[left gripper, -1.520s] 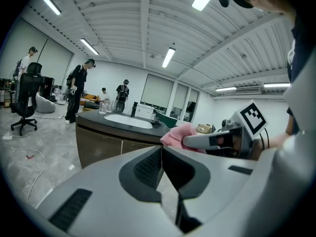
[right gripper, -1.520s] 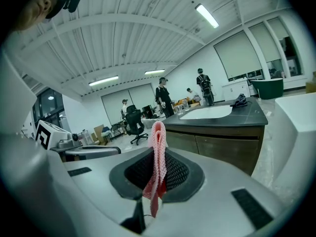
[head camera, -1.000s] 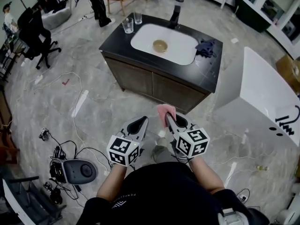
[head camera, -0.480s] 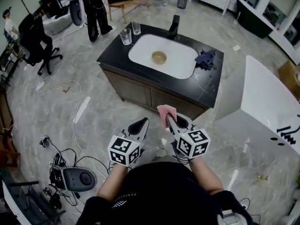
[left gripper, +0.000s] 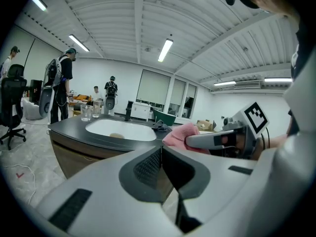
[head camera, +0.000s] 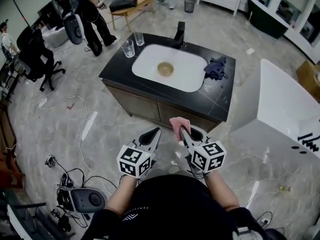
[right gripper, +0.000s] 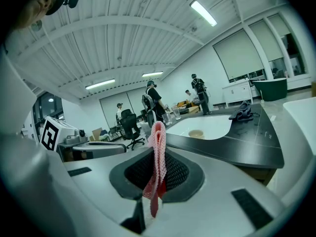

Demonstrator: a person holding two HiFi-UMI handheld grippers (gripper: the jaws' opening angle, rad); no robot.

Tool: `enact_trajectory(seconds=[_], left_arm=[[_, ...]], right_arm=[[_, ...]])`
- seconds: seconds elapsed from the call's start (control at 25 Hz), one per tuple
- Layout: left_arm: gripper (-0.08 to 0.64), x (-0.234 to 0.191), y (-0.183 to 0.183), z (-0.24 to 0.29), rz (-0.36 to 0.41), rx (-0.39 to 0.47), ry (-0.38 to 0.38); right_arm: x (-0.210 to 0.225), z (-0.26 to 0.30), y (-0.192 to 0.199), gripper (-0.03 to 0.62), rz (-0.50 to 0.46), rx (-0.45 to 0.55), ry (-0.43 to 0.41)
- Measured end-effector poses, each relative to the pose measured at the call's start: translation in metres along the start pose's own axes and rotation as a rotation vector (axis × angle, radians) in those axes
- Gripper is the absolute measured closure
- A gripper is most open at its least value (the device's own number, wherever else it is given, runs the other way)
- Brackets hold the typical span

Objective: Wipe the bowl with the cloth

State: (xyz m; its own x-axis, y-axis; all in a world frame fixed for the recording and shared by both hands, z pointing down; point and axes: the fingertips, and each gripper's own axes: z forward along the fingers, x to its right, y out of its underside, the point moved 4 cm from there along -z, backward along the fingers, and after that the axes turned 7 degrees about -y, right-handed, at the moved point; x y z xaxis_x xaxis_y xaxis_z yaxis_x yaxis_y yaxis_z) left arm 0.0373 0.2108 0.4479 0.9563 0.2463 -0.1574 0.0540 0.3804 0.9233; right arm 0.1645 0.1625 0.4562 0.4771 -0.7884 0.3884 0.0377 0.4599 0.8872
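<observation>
A small tan bowl (head camera: 165,68) sits in the white basin (head camera: 190,76) of a black-topped sink counter (head camera: 215,96) ahead of me. The bowl (right gripper: 196,134) also shows far off in the right gripper view. My right gripper (head camera: 181,130) is shut on a pink cloth (head camera: 179,124), which stands up between its jaws as a folded strip (right gripper: 158,147). My left gripper (head camera: 153,133) is beside it, shut, with nothing between its jaws. Both are held over the floor, short of the counter's front edge. In the left gripper view the cloth (left gripper: 180,135) shows to the right.
Two drinking glasses (head camera: 128,48) stand at the counter's back left, a dark faucet (head camera: 179,34) behind the basin, a dark crumpled cloth (head camera: 216,67) on the right. A white table (head camera: 280,104) stands at right. Cables and a grey device (head camera: 87,199) lie on the floor left. People stand beyond.
The counter has come nearer and lower in the head view as I walk toward it. Both grippers keep their hold and pose.
</observation>
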Motion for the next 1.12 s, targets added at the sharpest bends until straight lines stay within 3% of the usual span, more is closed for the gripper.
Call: enact_trajectory(seconds=[0.76, 1.12], left_arm=[[0.548, -0.011, -0.016, 0.057, 0.020, -0.029, 0.108], [0.548, -0.064, -0.040, 0.093, 0.022, -0.054, 0.129]], right_arm=[[0.037, 0.011, -0.014, 0.543, 0.042, 0.033, 0.090], [0.064, 0.067, -0.039, 0.543, 0.072, 0.032, 0.115]])
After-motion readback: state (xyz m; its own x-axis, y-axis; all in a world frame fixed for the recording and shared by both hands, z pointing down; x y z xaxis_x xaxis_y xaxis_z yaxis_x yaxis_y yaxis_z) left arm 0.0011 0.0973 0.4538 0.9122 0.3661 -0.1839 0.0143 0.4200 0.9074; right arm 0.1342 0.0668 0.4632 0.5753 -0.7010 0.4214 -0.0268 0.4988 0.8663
